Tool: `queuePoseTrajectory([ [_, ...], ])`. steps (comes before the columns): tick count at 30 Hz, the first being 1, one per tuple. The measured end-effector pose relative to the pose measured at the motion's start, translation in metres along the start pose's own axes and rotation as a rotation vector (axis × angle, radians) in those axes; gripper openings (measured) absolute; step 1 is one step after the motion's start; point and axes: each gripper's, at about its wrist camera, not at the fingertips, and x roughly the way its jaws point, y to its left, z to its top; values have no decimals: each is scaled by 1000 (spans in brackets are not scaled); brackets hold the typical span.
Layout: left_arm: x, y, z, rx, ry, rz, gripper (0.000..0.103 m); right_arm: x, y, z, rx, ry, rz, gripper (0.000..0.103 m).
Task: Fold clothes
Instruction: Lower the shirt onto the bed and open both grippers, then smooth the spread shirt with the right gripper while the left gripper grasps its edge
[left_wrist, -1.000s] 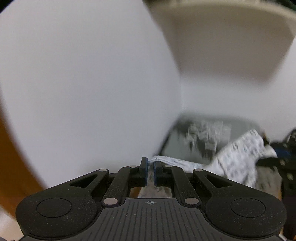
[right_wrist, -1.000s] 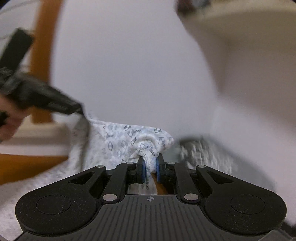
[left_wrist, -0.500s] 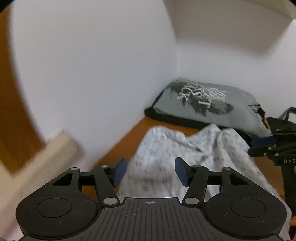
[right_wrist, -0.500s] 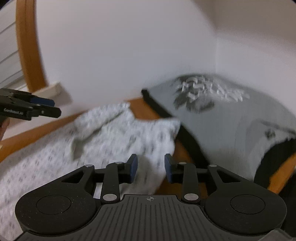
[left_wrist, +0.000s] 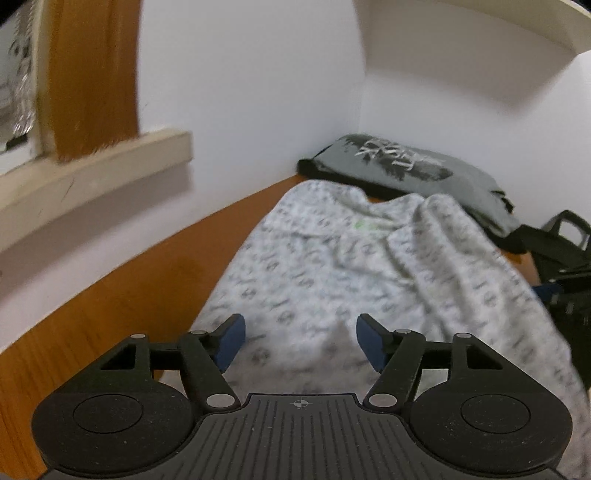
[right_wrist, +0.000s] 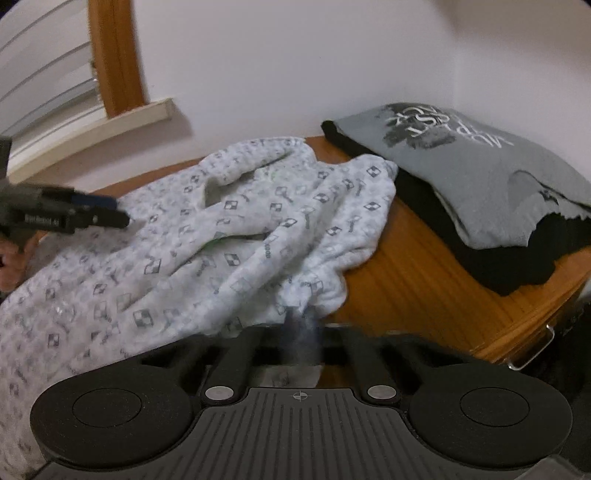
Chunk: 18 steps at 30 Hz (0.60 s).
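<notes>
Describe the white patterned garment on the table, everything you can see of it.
The garment is white, soft-looking knit, printed all over with small grey checkered squares and lettering. It lies rumpled and unfolded on the wooden table, with a deep fold across its middle. Its far edge reaches the grey shirt stacked in the corner. The left tool, jaws opening, hovers over it; the right tool looks shut at its near edge.

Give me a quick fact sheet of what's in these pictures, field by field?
surface: wooden tabletop in a white-walled corner
being folded: white patterned garment, rumpled, spread flat
already folded: grey printed shirt stacked on dark clothing
left tool: jaws opening, over the garment, nothing pinched
right tool: shut at the garment's near edge; blur hides any pinch
</notes>
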Motion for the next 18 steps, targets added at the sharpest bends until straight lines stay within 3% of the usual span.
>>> queuePoseTrajectory([
  [3,2,12,-5,-20,-5,-10,70,-16,-1,22,-69,-66,-181,2],
  [6,4,27,-9,-95,-10,-35,70,-51,-24,67,-76,-138,-352,2],
  [8,4,34,-10,-128,-18,-57,70,-63,-40,90,-61,-124,-398,2],
  [10,4,34,-10,-126,-18,-57,70,-54,-51,102,-64,-21,-388,3],
  [13,5,34,-10,-121,-17,-58,70,-33,-50,104,-81,8,-438,10],
  [15,6,34,-10,-119,-17,-53,70,-17,-42,109,-82,-13,-416,16],
  [18,7,31,-9,-105,-12,-34,70,12,-22,117,-65,-51,-242,22],
])
